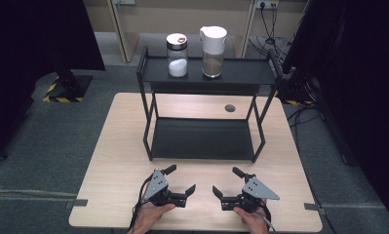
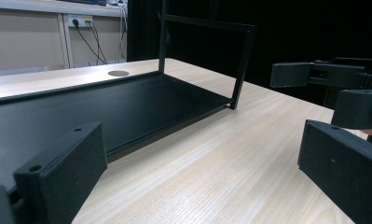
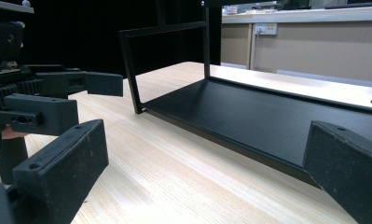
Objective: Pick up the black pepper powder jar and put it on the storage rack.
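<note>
Left claw (image 1: 182, 180) and right claw (image 1: 228, 182) held wide open, empty, on bench (image 1: 119, 161) before black rack (image 1: 202, 139).

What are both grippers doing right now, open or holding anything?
Left gripper: open, holding nothing, low over the table.
Right gripper: open, holding nothing.

My left gripper (image 1: 182, 179) and right gripper (image 1: 227, 181) sit on the counter (image 1: 114, 146), side by side, in front of the two-tier rack (image 1: 204, 139). On its top shelf, the salt jar (image 1: 177, 55) stands left of the lidded pitcher (image 1: 213, 45).
</note>
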`<state>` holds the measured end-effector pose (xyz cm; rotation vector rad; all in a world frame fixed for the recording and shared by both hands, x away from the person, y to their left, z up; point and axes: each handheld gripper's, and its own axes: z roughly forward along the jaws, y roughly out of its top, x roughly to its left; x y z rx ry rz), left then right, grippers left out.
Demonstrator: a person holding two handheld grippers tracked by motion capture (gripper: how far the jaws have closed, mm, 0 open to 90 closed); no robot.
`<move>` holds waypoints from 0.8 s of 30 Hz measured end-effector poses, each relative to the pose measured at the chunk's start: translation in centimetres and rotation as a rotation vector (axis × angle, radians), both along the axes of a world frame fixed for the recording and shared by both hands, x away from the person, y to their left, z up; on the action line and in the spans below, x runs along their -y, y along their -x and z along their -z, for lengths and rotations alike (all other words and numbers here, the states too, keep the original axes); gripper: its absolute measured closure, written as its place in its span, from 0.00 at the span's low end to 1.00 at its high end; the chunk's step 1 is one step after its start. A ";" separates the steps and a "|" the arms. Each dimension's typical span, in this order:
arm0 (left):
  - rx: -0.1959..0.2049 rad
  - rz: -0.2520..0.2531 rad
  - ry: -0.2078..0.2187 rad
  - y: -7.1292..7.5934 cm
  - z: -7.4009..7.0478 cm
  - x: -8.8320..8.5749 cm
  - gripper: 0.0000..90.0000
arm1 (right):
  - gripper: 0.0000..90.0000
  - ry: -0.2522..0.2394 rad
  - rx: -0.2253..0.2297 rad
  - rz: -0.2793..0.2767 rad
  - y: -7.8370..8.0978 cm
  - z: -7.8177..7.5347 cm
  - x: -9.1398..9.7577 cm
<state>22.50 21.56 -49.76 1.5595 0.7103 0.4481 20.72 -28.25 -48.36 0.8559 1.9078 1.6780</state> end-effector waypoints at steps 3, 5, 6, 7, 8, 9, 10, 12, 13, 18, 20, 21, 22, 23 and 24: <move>0.001 0.000 -0.001 0.0 0.0 0.0 0.01 | 0.00 0.000 0.001 0.002 0.0 0.0 0.0; 0.001 0.000 -0.001 0.0 0.0 0.0 0.01 | 0.00 -0.002 0.000 0.005 0.0 0.0 0.1; 0.000 0.000 0.000 0.0 0.0 0.0 0.01 | 0.00 -0.002 0.000 0.006 0.0 0.0 0.1; 0.002 0.000 0.000 0.0 0.0 0.0 0.01 | 0.00 -0.002 0.000 0.008 0.0 0.1 0.1; 0.002 0.000 0.000 0.0 0.0 0.0 0.01 | 0.00 -0.003 0.000 0.009 0.0 0.1 0.1; 0.002 0.000 0.000 0.0 0.0 0.0 0.01 | 0.00 -0.003 -0.001 0.009 0.0 0.1 0.1; 0.001 -0.001 0.000 0.0 0.0 0.0 0.01 | 0.00 -0.003 -0.001 0.009 0.0 0.1 0.1; 0.001 -0.001 0.000 0.0 0.0 0.0 0.01 | 0.00 -0.003 -0.001 0.009 0.0 0.1 0.1; 0.001 -0.001 0.000 0.0 0.0 0.0 0.01 | 0.00 -0.004 -0.001 0.009 0.0 0.1 0.1; -0.001 -0.002 0.000 0.0 0.0 -0.1 0.01 | 0.00 -0.006 -0.002 0.010 0.0 0.1 0.1; 0.000 -0.002 0.000 0.0 0.0 -0.1 0.01 | 0.00 -0.006 -0.003 0.010 0.0 0.1 0.1; -0.001 -0.002 0.000 0.0 0.0 -0.1 0.01 | 0.00 -0.006 -0.004 0.011 0.0 0.1 0.1; -0.001 -0.003 0.000 0.0 0.0 -0.1 0.01 | 0.00 -0.007 -0.004 0.011 0.0 0.1 0.1; 0.000 -0.002 -0.001 0.0 0.0 -0.1 0.01 | 0.00 -0.006 -0.004 0.010 0.0 0.1 0.1; 0.000 -0.002 0.000 0.0 0.0 -0.1 0.01 | 0.00 -0.006 -0.003 0.010 0.0 0.1 0.1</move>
